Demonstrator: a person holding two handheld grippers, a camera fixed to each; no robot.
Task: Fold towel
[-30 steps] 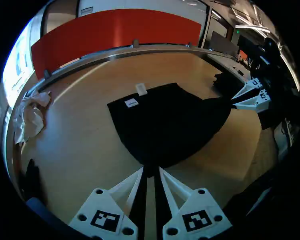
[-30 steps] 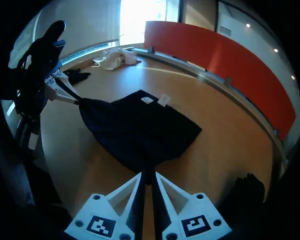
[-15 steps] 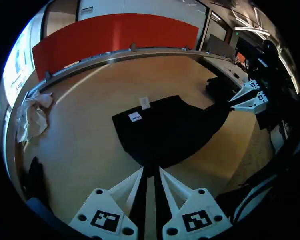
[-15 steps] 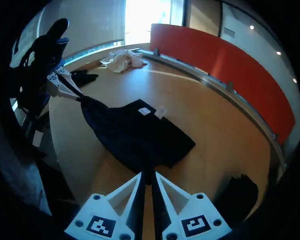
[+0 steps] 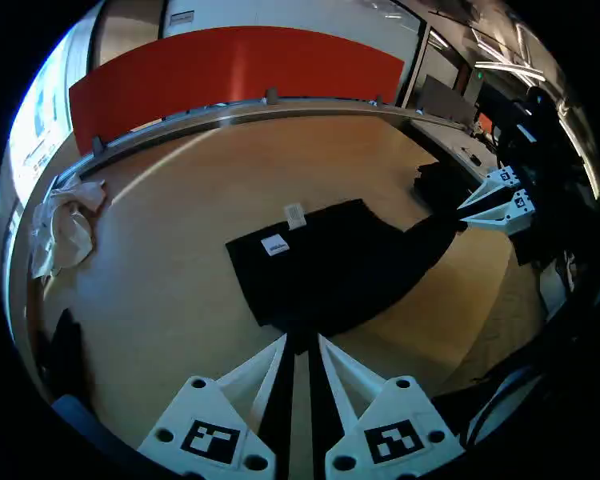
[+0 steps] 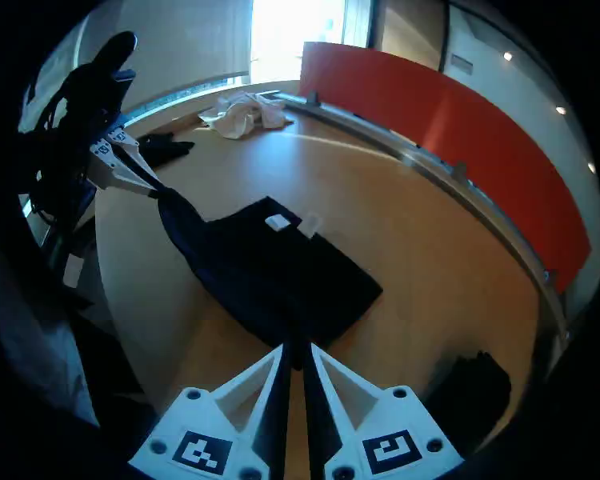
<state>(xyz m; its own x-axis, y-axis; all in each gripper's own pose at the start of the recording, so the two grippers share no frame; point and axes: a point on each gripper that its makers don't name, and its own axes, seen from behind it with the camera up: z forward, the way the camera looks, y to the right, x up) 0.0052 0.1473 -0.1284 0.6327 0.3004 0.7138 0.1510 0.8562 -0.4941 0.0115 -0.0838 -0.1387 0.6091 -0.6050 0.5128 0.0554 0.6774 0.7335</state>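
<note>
fingers of your left gripper (image 5: 303, 340) sit narrow, clamped on 1 corner of the black towel (image 5: 332, 264); your right gripper (image 6: 297, 348) clamps another corner likewise. both pinched corners are hidden between the tips. the near edge is lifted between them, and the far part lies flat on the wooden table (image 5: 180, 304), with 2 white tags (image 5: 274, 245) showing.

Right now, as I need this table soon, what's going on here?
A person is folding a dark towel on the wooden table with two handheld grippers. The left gripper and the right gripper each pinch one near corner, holding that edge up off the table, while the far part with its white labels lies flat. A heap of pale cloth sits at the table's edge.
</note>
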